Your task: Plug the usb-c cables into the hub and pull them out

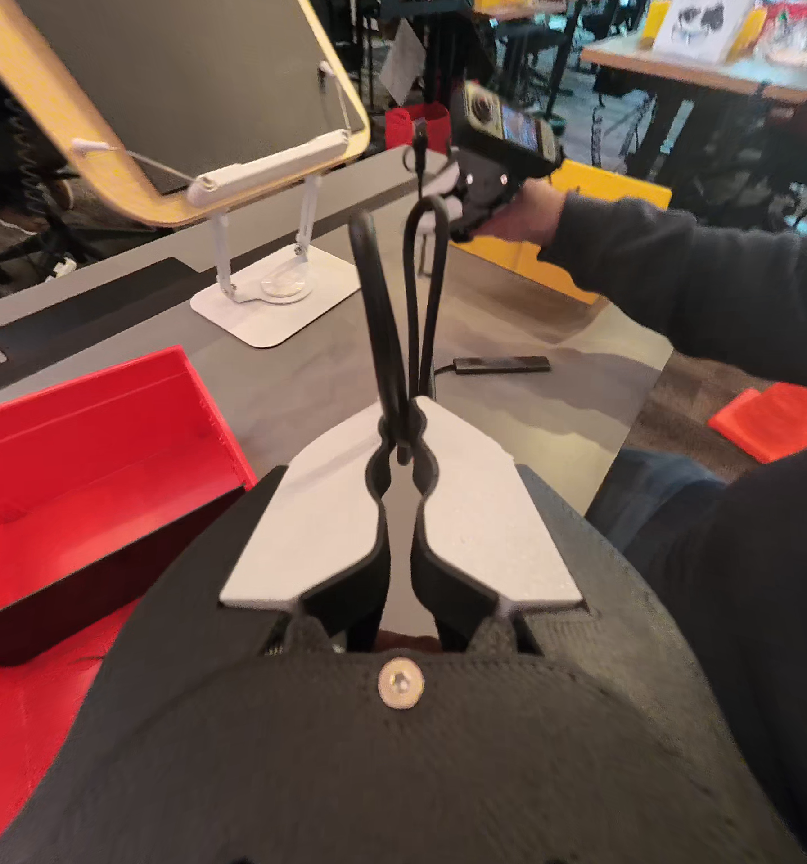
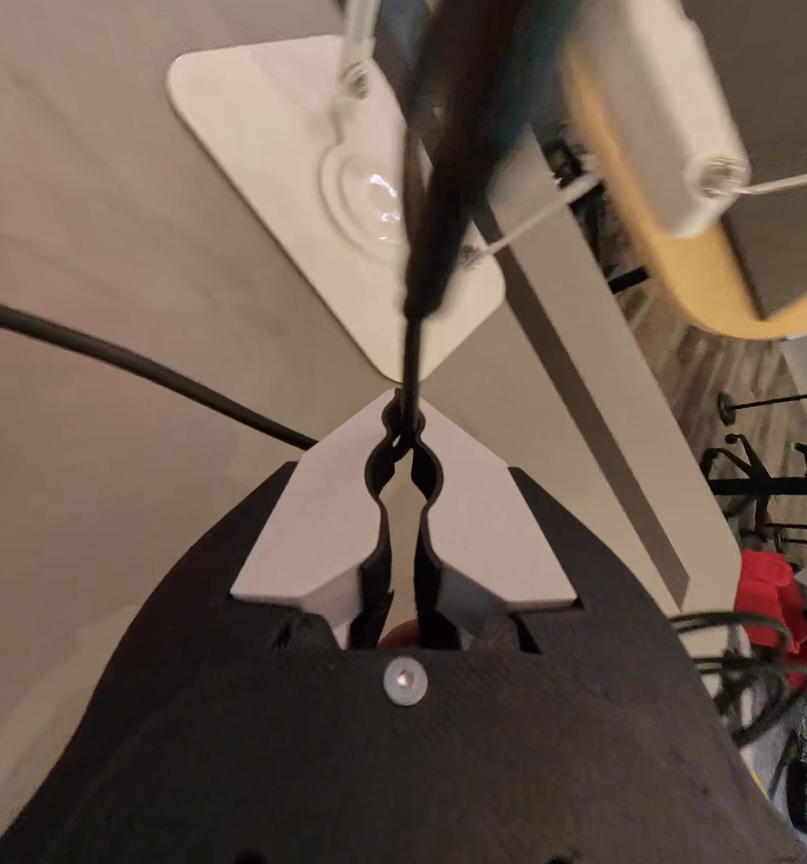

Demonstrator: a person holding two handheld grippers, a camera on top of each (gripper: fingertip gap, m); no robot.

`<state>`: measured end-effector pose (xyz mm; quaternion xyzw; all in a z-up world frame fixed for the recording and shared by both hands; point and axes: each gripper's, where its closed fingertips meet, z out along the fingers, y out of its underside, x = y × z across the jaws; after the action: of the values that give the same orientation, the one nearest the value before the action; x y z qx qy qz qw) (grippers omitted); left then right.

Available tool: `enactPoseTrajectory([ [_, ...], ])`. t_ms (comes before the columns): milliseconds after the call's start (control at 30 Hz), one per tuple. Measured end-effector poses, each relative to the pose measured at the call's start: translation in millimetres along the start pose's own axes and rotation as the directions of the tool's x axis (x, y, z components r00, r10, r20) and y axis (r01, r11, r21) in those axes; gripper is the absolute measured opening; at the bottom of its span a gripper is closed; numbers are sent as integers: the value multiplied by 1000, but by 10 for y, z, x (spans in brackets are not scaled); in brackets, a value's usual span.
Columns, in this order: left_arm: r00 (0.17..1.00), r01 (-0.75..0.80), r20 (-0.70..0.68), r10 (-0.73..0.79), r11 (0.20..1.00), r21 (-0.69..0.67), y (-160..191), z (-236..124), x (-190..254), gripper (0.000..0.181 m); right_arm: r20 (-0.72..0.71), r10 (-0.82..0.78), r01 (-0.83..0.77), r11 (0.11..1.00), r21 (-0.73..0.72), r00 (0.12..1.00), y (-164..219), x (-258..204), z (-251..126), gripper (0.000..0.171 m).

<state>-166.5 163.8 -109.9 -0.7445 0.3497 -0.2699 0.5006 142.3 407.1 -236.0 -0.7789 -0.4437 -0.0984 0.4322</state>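
Black cable (image 1: 394, 327) pinched, left gripper (image 1: 402, 435) seemingly raised

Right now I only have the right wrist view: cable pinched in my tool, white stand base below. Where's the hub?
Observer: The hub lies flat on the grey table, to the right of the stand base in the left wrist view.
Operator: Left tool free?
Observer: No. The left tool is shut on a folded loop of black cable.
Operator: And my plug?
Observer: The plug points up above the right tool, held in the air well clear of the hub.
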Motion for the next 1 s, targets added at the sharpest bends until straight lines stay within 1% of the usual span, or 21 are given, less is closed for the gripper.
enactPoseTrajectory([
  [67, 1000, 27, 13, -27, 1000, -8, 62, 57, -49, 4, 80, -22, 25, 999, -29, 997, 3, -267, 91, 0],
  [167, 999, 36, -9, -36, 999, -8, 46, 256, 30, 4, 164, -46, 52, 998, -31, 985, 14, -604, 178, 0],
  [267, 998, 61, -35, -61, 998, -1, -12, 453, 67, 4, 284, -34, 43, 999, -24, 958, 28, -928, 145, 0],
  [300, 998, 60, -32, -60, 998, -7, -16, 507, 57, 4, 321, -20, 31, 999, -30, 947, 41, -996, 98, 15],
  [333, 998, 61, -30, -61, 998, -11, -18, 548, 46, 4, 361, -3, 16, 999, -34, 932, 48, -1051, 29, 35],
  [400, 996, 88, -22, -88, 996, 6, -44, 594, -1, 4, 434, 49, -50, 999, -10, 899, -8, -1099, -153, 50],
  [433, 996, 92, -22, -91, 996, 12, -53, 613, -15, 4, 449, 71, -84, 996, 8, 891, -52, -1070, -243, 52],
  [500, 995, 97, -8, -96, 995, 29, -78, 651, -52, 4, 445, 86, -147, 984, 104, 891, -228, -960, -464, 46],
  [567, 995, 98, -5, -98, 994, 44, -110, 701, -60, 4, 445, 79, -201, 951, 233, 892, -504, -897, -748, 38],
  [600, 996, 92, 8, -93, 994, 51, -128, 729, -75, 4, 447, 62, -215, 929, 301, 892, -654, -897, -897, 37],
  [667, 997, 76, 10, -76, 996, 48, -150, 805, -61, 4, 484, 28, -233, 899, 370, 875, -886, -996, -1128, 40],
  [733, 998, 55, 1, -55, 998, 41, -175, 890, -18, 4, 559, -21, -272, 858, 436, 829, -1128, -1191, -1331, 44],
  [833, 1000, 20, -14, -20, 999, 37, -239, 1021, 71, 4, 691, -82, -341, 824, 453, 718, -1404, -1590, -1507, 46],
  [900, 999, 6, -35, -4, 999, 44, -290, 1097, 138, 3, 745, -99, -396, 797, 456, 660, -1560, -1768, -1564, 43],
  [933, 999, -4, -40, 6, 999, 43, -304, 1128, 158, 4, 769, -94, -432, 781, 451, 633, -1625, -1806, -1588, 36],
  [1000, 998, -13, -60, 16, 999, 45, -324, 1172, 205, 4, 796, -61, -497, 752, 433, 602, -1715, -1792, -1586, 16],
])
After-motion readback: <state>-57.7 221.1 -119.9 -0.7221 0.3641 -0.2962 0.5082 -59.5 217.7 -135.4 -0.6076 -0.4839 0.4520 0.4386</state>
